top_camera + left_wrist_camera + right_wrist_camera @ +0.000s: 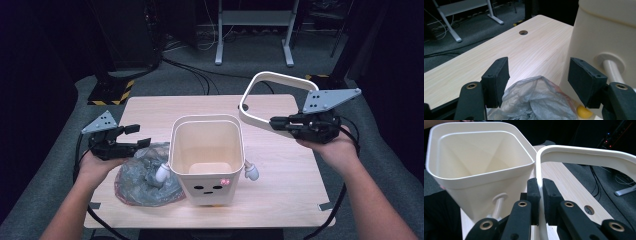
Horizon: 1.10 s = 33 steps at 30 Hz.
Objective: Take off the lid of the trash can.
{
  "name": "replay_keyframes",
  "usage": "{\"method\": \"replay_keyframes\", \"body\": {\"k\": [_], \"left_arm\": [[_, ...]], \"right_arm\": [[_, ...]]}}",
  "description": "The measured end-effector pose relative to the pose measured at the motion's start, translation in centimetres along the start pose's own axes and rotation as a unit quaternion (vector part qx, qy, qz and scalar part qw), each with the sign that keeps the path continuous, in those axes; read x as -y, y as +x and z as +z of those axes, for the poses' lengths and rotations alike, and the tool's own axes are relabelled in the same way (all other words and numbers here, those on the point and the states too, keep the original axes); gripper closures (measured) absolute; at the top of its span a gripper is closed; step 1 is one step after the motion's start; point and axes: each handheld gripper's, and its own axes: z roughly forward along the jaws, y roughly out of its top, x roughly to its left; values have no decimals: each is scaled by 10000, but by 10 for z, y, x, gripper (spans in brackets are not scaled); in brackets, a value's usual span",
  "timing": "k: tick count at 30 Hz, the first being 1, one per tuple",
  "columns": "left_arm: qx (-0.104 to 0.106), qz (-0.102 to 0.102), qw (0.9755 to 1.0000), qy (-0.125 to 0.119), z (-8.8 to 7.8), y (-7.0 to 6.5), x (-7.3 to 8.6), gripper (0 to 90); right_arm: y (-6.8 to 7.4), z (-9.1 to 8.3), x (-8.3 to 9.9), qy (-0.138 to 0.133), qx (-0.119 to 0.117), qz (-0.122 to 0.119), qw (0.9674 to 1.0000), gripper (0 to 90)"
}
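Note:
A cream square bin (206, 159) (477, 170) with a small face and stubby arms stands open-topped in the middle of the table. My right gripper (276, 121) (540, 195) is shut on the thin edge of the bin's white ring-shaped rim frame (272, 100) (584, 153), holding it tilted in the air to the right of the bin. A crumpled grey plastic bag (145, 176) (534, 100) lies left of the bin. My left gripper (134, 136) (539, 80) hovers open just above the bag, beside the bin's wall (596, 32), with nothing between its pads.
The light wooden table (290, 170) has a cable hole (523, 32) (589, 209) near its far edge. Beyond it are a grey carpet, black cables and a white desk stand (252, 30). Strips of tape mark the table's front corners.

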Motion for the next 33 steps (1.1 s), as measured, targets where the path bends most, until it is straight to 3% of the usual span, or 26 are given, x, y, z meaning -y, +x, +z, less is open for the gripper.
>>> {"method": "replay_keyframes", "body": {"k": [15,27,33], "left_arm": [[-53,-9,9999,113,10,2,36,325],[-131,-71,9997,201,18,1,64,320],[-156,-246,9993,252,25,4,83,320]], "right_arm": [[1,32,37,162,206,109,9996,842],[5,55,77,314,244,335,9986,839],[4,69,101,411,369,488,9973,837]]}}
